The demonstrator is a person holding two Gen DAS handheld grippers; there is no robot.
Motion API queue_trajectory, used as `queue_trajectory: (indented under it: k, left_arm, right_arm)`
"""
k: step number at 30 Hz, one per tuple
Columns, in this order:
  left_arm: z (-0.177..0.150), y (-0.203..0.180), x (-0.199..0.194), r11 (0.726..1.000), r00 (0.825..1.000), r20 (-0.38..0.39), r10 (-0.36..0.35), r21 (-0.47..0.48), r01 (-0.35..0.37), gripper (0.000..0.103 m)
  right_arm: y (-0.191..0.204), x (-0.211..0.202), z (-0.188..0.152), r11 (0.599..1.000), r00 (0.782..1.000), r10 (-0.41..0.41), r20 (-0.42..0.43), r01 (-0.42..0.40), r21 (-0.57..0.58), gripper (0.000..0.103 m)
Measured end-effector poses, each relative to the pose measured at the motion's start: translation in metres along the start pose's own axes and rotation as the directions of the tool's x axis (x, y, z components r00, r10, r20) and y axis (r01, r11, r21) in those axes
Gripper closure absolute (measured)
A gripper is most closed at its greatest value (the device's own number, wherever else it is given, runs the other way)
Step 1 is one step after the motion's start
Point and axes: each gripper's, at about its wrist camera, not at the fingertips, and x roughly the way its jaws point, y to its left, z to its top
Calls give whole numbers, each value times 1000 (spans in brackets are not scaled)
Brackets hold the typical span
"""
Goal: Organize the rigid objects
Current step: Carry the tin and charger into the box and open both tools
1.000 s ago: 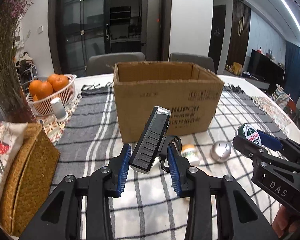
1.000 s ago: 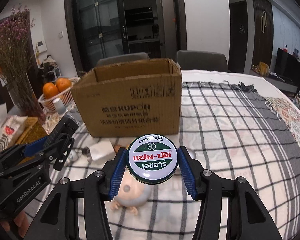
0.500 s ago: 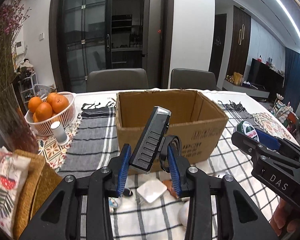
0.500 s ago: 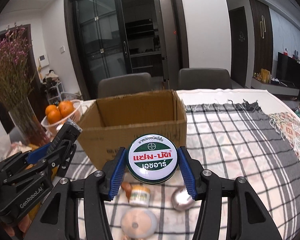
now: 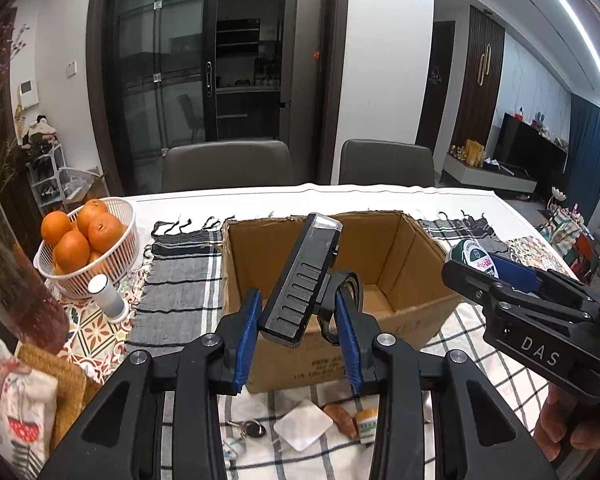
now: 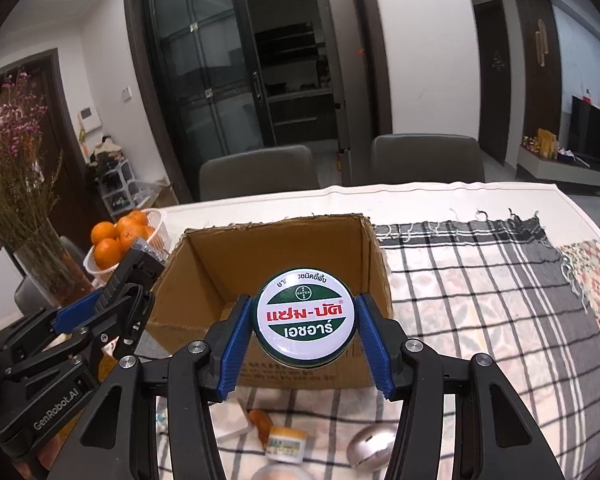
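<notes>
Above a dining table draped in a checked cloth (image 6: 480,280), two handheld grippers hang over an open cardboard box (image 5: 388,256). The left gripper (image 5: 298,328) clamps a black, ribbed bike light (image 5: 300,280) between its blue pads, the light tilted with its clear lens end up and away, a black strap loop just to its right. The right gripper (image 6: 305,334) grips a round tin (image 6: 305,316) by its rim, its white, green and red label facing the camera; the tin sits in front of the box's near wall in the right wrist view. On the cloth before the box lie a white square pad (image 5: 303,426), a set of keys (image 5: 247,428), a small jar (image 6: 286,444) and a silver mouse-like object (image 6: 370,446). A white basket of oranges (image 5: 82,240) stands left of the box.
</notes>
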Motion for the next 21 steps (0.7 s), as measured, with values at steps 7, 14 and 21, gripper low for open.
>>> queue_trajectory:
  k: [7,14,21]
  left_arm:
    - [18,3,30,1000,997,-76,-6,-9,5,66]
    - [28,6,61,1000,985,-173,-9,-28,4,66]
    - [30,10,87,999,962,-271,-29,-50,15,66]
  right_arm:
    - [-3,28,21,1000,997,3,-81,-4,-22,50]
    - [-7,57,34,999,984,4,-177,-11,-36,50]
    - [-14,85,42,999,962,6,-274,-18,-39,50]
